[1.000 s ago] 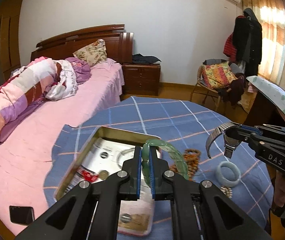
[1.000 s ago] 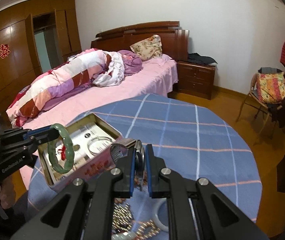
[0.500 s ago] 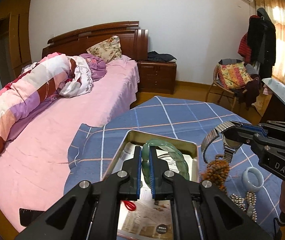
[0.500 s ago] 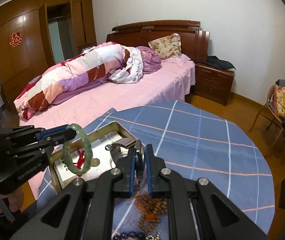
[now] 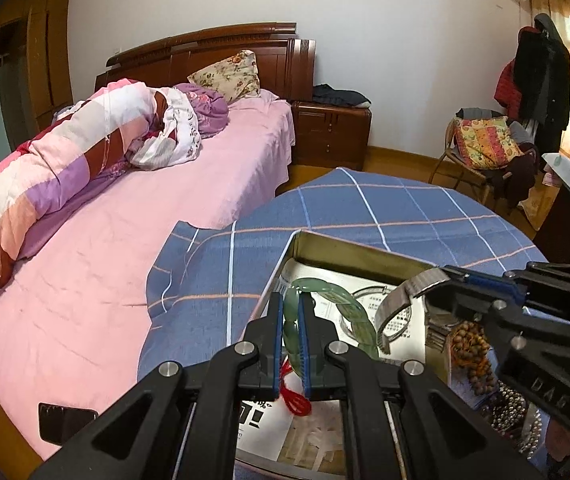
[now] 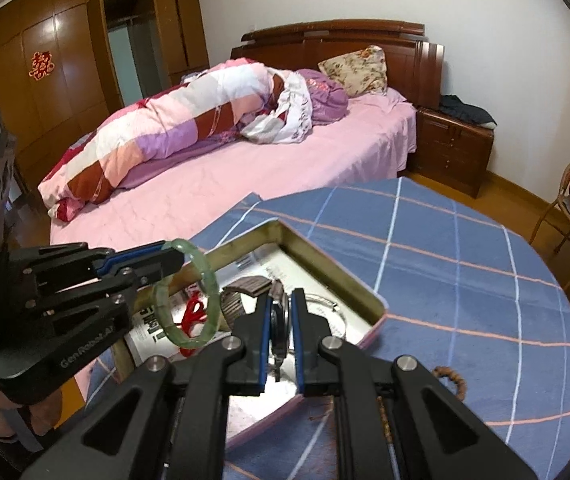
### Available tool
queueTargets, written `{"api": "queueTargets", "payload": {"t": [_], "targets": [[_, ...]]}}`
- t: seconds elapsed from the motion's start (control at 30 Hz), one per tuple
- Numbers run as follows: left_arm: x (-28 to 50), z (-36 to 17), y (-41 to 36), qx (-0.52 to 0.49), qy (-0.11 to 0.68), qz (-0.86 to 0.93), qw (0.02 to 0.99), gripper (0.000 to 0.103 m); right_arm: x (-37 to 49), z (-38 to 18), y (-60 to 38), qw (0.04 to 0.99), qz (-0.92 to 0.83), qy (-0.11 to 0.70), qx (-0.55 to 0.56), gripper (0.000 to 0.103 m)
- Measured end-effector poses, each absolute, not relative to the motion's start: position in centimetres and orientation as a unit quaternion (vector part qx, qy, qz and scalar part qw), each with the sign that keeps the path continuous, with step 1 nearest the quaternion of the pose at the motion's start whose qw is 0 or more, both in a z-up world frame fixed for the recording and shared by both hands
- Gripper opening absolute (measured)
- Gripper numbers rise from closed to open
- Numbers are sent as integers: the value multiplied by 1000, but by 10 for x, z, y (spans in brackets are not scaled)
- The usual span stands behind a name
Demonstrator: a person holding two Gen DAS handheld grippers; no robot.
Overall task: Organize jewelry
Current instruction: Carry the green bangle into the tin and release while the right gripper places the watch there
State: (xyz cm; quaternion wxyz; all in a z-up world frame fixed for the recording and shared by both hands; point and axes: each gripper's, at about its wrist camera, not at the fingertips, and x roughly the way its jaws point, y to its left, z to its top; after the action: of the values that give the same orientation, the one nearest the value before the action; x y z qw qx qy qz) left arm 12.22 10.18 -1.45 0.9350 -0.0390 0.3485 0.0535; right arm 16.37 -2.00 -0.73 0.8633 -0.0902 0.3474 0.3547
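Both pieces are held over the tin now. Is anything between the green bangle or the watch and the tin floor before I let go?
Nothing solid blocks either drop. The green bangle in the left tongs hangs over a red cord; the watch in the right tongs hangs above a thin silver bangle on the tin floor.

We find open blue checked tabletop (image 6: 465, 280) beyond the shallow gold metal tin (image 6: 325, 258) — brown wooden beads (image 5: 471, 346) crowd its right side.

Glossy green bangle (image 5: 359, 312) — metal tin (image 5: 349, 249)
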Motion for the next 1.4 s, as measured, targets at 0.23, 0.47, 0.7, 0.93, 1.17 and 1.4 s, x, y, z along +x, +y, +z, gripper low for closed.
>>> {"api": "queueTargets", "payload": {"t": [0.23,0.47,0.7,0.93,1.17,1.4], "targets": [[124,-21,103,-39,357,56,932,6,164,-15,-13,859,354,357,-96,12],[125,-30,100,-32,369,56,927,6,165,-26,-10,856,351,369,-93,12],[126,-37,100,-29,377,57,924,6,165,-35,-9,853,347,379,-96,12],[126,-44,99,-27,385,59,921,6,164,-39,-8,851,345,383,-98,12],[128,-48,98,-30,391,57,918,6,166,-44,-7,850,341,388,-102,12],[129,-49,101,-44,398,52,915,16,166,-45,-8,849,345,389,-91,21]]}}
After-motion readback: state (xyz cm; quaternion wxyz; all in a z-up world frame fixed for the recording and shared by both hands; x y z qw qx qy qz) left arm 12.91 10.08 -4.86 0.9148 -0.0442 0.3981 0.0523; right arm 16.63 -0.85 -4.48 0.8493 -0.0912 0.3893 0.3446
